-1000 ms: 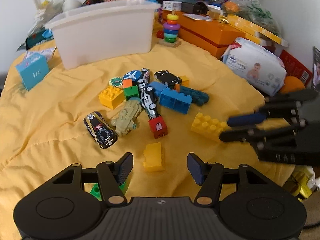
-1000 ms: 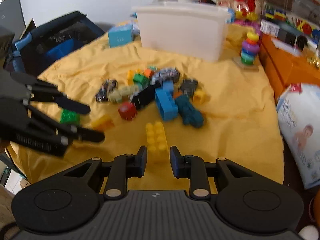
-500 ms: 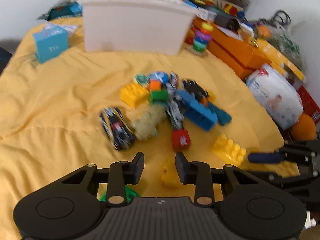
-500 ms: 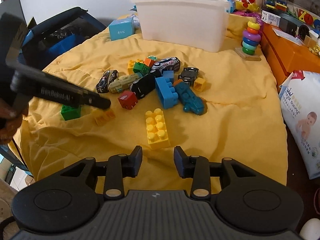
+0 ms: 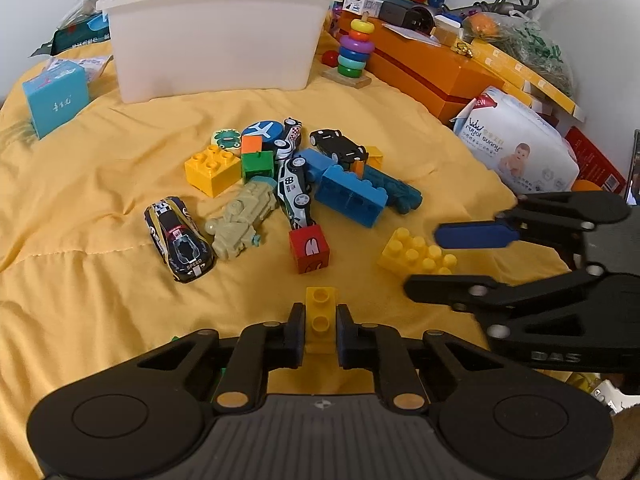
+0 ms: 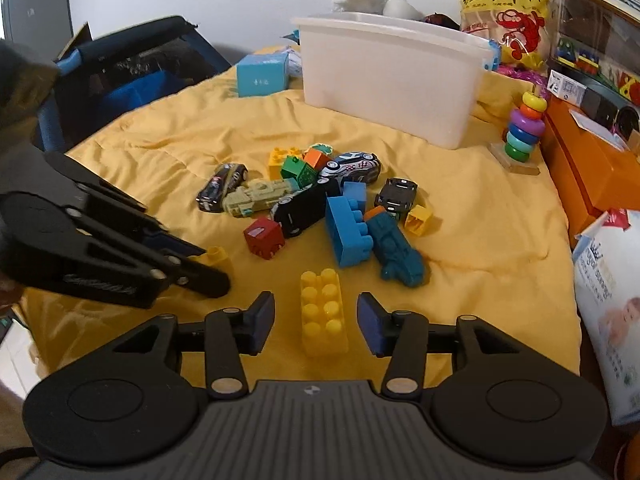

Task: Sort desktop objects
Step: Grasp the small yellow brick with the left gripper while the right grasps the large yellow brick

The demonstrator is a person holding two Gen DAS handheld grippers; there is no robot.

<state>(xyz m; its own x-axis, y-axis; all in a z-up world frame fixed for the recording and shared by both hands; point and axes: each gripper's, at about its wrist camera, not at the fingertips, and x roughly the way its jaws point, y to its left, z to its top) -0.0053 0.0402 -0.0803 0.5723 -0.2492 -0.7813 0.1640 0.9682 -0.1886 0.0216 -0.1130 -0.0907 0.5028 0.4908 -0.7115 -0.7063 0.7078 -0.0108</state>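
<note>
left gripper (image 5: 319, 326) clamped on small yellow brick (image 5: 320, 312); right gripper (image 6: 316, 322) spread wide around long yellow brick (image 6: 323, 312)

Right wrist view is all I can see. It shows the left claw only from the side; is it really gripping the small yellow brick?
Observer: Yes. In the left wrist view the left claw is shut on the small yellow brick, one pad on each side.
Operator: Is something hidden behind that claw?
Observer: A green piece peeks out beside its left linkage; I cannot tell what it is.
Operator: Anything else that I miss?
Observer: A round blue piece with a white airplane, next to the frog piece.
</note>
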